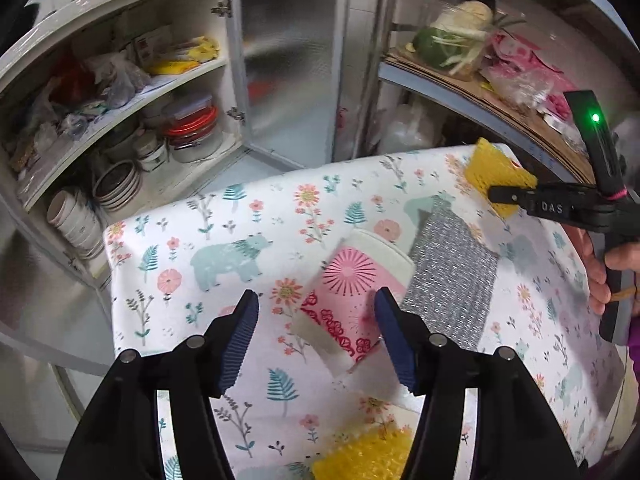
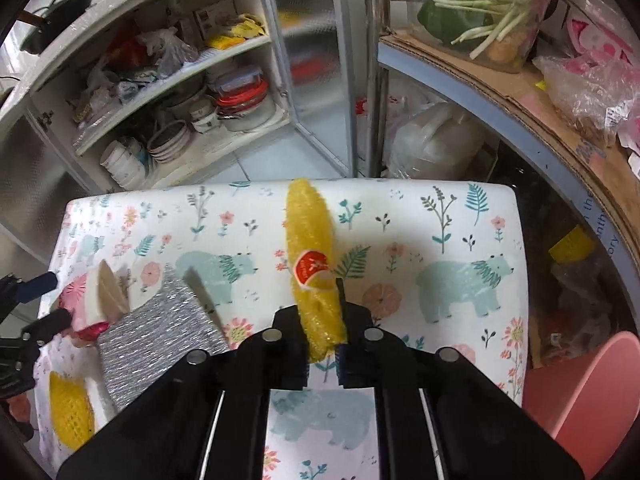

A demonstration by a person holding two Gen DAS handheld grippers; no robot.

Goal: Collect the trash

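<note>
Left wrist view: looks forward and down along the open left gripper [image 1: 316, 312], close above the near edge of the floral tablecloth [image 1: 224, 232], facing the far edge and the open cabinet [image 1: 132, 128] beyond it. Right gripper [image 1: 504, 196] enters from the right edge.

Right wrist view: looks down along the right gripper [image 2: 322, 316], close above the tablecloth [image 2: 440, 248], facing the same far edge and cabinet [image 2: 176, 112]. Left gripper [image 2: 52, 300] shows at the left edge.

Shared: tablecloth, cabinet, glass door [image 1: 288, 60] [image 2: 316, 48], cardboard-lined shelf [image 1: 452, 80] [image 2: 480, 72].
</note>
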